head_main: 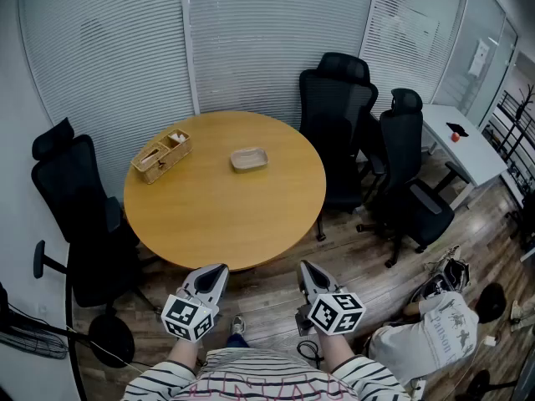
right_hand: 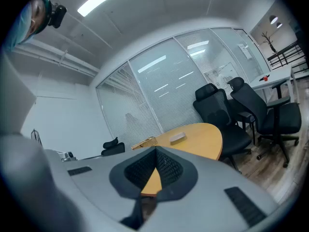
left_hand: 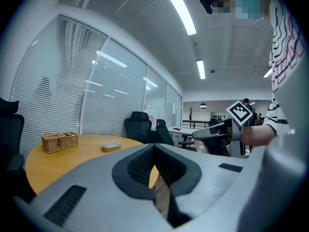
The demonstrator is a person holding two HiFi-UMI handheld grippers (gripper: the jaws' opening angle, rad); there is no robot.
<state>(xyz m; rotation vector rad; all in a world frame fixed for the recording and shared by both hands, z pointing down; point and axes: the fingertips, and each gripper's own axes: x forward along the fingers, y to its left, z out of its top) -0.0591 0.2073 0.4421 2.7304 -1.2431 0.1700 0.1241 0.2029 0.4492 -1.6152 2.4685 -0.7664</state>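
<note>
I hold both grippers low in front of me, short of the near edge of a round wooden table (head_main: 201, 215). My left gripper (head_main: 219, 270) is shut with nothing between its jaws, and my right gripper (head_main: 306, 266) is shut and empty too. On the table's far side stand a wicker basket (head_main: 163, 154) and a small beige dish (head_main: 249, 159), both well beyond reach. In the left gripper view the shut jaws of the left gripper (left_hand: 154, 147) point toward the basket (left_hand: 59, 141) and dish (left_hand: 111, 146). In the right gripper view the right gripper (right_hand: 155, 152) faces the table (right_hand: 198, 140).
Black office chairs stand at the table's left (head_main: 79, 199) and right rear (head_main: 338, 107), with another (head_main: 410, 182) beside a white desk (head_main: 468, 144). Bags (head_main: 422, 337) lie on the wood floor at the right. Glass walls with blinds enclose the room.
</note>
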